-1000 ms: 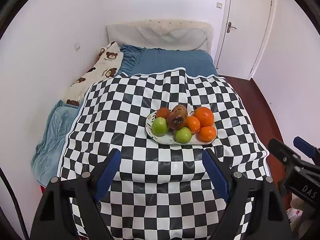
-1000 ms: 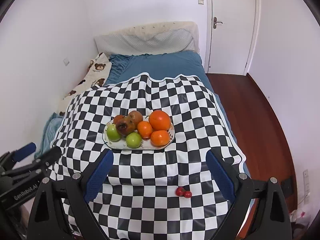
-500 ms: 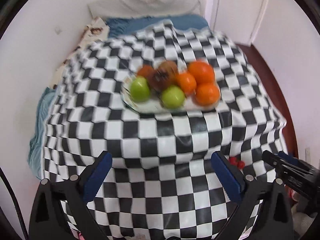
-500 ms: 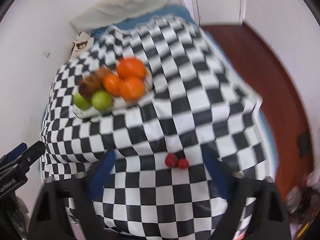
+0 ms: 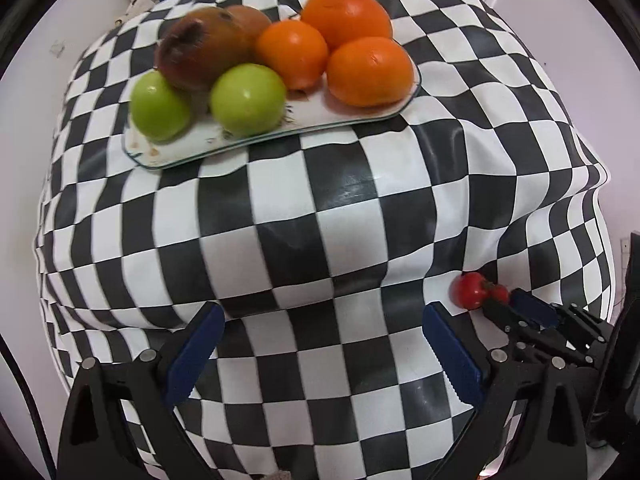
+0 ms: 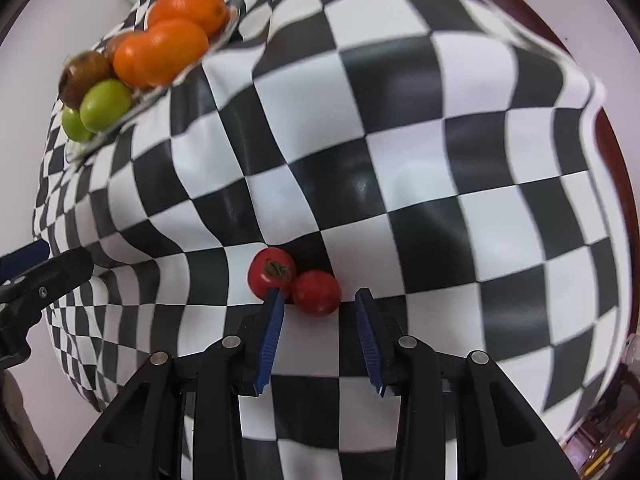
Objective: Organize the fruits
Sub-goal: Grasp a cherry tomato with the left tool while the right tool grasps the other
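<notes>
The right gripper (image 6: 320, 300) is open around the nearer of two tomatoes (image 6: 316, 293) on the checkered cloth (image 6: 400, 160); contact is perhaps not made. The left gripper (image 5: 320, 320) hangs open. The plate (image 5: 360, 114) holds oranges and apples.

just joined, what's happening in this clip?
A person with two handheld grippers is sorting fruit on a checkered cloth. The right gripper, open, is lined up on two small red tomatoes lying loose on the cloth; one finger tip sits between them, around the nearer one, nothing gripped yet. The left gripper hovers open and empty. Oranges and green apples are already piled on the plate.
</notes>
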`<state>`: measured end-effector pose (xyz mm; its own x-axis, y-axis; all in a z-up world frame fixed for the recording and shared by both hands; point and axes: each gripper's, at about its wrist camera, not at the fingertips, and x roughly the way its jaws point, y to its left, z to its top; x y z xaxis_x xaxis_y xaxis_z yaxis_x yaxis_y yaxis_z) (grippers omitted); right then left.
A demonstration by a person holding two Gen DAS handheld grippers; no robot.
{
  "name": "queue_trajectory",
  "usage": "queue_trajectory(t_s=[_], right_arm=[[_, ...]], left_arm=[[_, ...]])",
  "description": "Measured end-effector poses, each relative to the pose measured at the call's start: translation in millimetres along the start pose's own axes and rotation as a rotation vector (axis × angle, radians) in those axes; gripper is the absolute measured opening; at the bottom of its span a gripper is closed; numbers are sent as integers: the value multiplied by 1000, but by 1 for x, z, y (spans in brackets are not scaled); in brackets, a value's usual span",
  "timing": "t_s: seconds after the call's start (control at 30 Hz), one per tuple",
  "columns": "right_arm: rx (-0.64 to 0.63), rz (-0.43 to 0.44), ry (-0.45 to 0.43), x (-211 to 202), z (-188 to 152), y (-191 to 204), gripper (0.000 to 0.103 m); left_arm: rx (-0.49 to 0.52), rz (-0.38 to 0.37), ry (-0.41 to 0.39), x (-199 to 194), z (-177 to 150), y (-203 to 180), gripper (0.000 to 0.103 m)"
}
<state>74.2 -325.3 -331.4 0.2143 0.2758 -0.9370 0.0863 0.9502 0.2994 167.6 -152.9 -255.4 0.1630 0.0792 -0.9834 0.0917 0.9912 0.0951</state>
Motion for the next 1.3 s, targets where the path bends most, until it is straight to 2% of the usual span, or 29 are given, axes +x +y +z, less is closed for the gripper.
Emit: queue_trajectory(t_s=[0.17, 0.27, 0.3, 0.53, 0.7, 0.8, 0.87, 0.93, 1.07, 1.1, 1.17, 1.2, 1.23, 1.3], right_arm=[[-33, 70, -18, 2, 1, 1, 36], [-40, 88, -23, 3, -2, 0, 35], [-38, 90, -24, 2, -3, -1, 26], [28, 125, -75, -21, -18, -18, 26], [63, 119, -98, -35, -17, -40, 26], [86, 107, -113, -44, -13, -53, 26], [105, 104, -116, -44, -9, -55, 26], [118, 101, -116, -45, -8, -59, 26], [129, 92, -115, -45, -9, -63, 26], [132, 91, -116, -45, -10, -64, 26], [139, 89, -121, -46, -10, -65, 26], [140, 88, -123, -47, -11, -65, 26], [141, 86, -124, -46, -11, -65, 26], [145, 86, -127, -47, -11, -62, 26]], left_arm=[[7, -48, 33, 10, 1, -11, 101], [9, -47, 52, 15, -2, -14, 101], [9, -49, 58, 16, -2, -15, 101], [23, -87, 74, 24, -8, -30, 101], [28, -111, 104, 41, -1, -45, 101], [44, -156, 126, 52, 1, -58, 101], [53, -171, 129, 58, 1, -66, 94], [55, -186, 146, 62, 0, -73, 76], [49, -209, 168, 76, 7, -83, 55], [51, -209, 167, 77, 7, -85, 48], [57, -202, 157, 80, 9, -86, 42], [59, -214, 147, 79, 8, -86, 32], [62, -224, 139, 76, 10, -83, 28], [77, -212, 126, 73, 10, -83, 28]])
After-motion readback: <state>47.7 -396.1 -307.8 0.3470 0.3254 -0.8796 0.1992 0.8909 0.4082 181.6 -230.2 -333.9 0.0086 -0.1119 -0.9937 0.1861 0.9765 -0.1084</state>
